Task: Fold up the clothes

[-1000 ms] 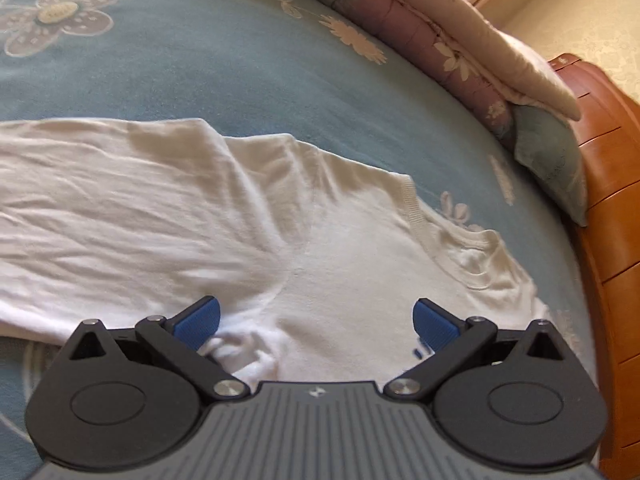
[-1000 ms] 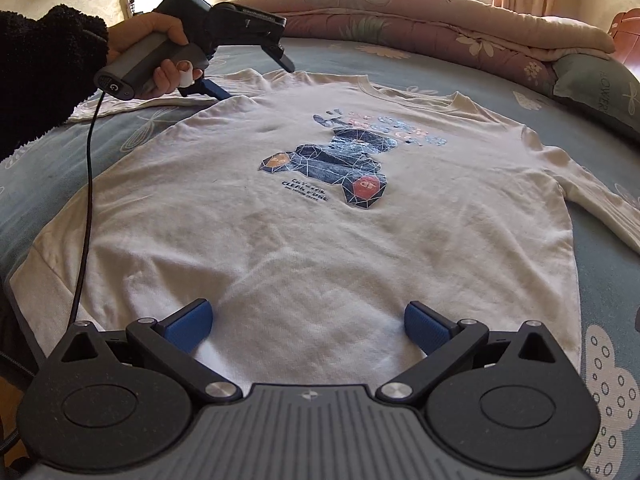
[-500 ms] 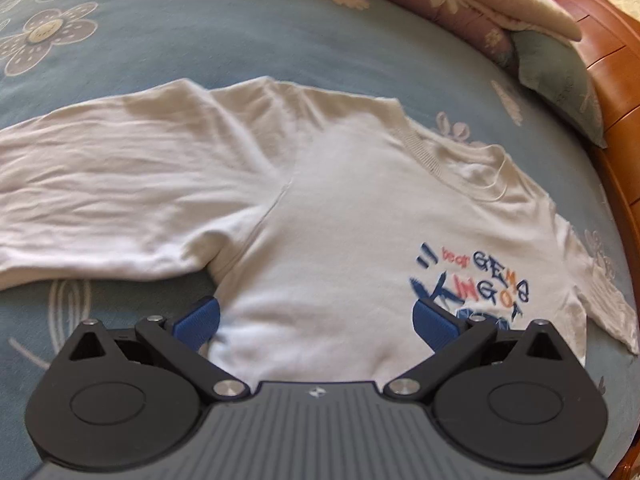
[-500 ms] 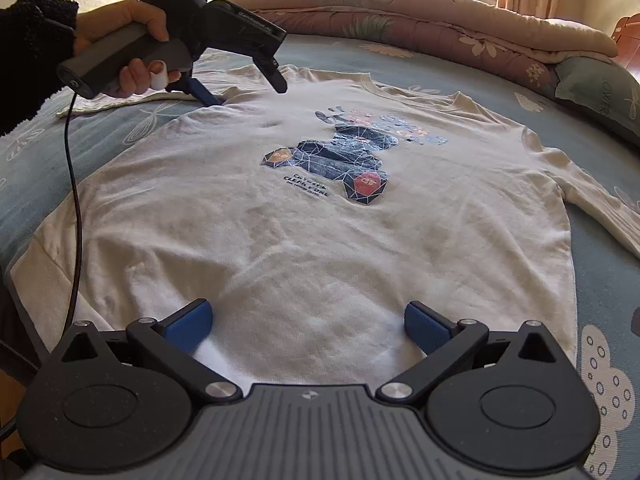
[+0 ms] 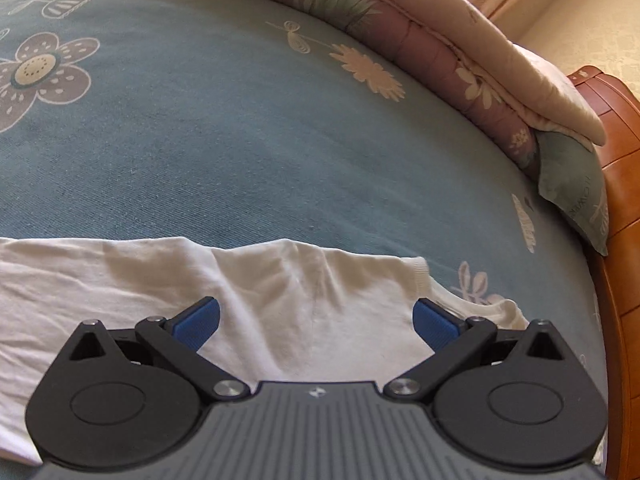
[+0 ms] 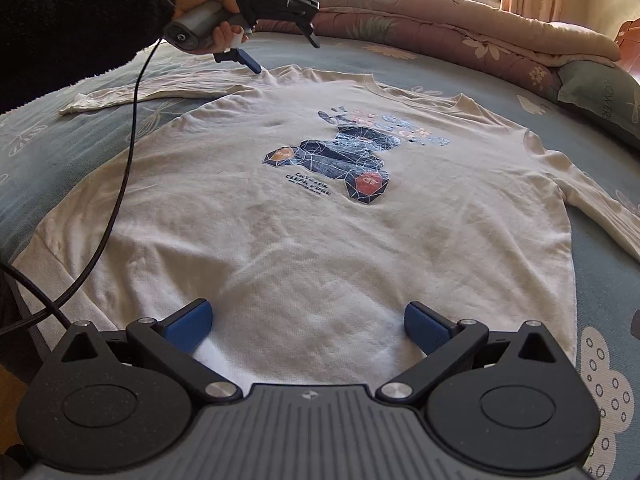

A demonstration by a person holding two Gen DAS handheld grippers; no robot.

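Observation:
A white long-sleeved shirt (image 6: 320, 232) with a dark bear print lies flat, front up, on the bed. My right gripper (image 6: 306, 326) hovers open over its lower hem, nothing between the blue pads. In the right wrist view my left gripper (image 6: 286, 52) is held by a hand in a black sleeve, over the shirt's far left shoulder, jaws apart. From the left wrist view, the left gripper (image 5: 316, 322) stands open above the shoulder cloth (image 5: 280, 292), beside the ribbed collar (image 5: 424, 276).
The blue flowered bedspread (image 5: 240, 140) stretches beyond the shirt. A rolled quilt (image 6: 460, 32) and a grey-green pillow (image 6: 600, 96) line the far edge. A wooden headboard (image 5: 616, 240) stands at the right. A black cable (image 6: 120, 184) hangs over the shirt's left side.
The left gripper swung from the chest and printed letters up to the shoulder and collar edge, rising a little. The right gripper stayed still over the hem. Both remained open.

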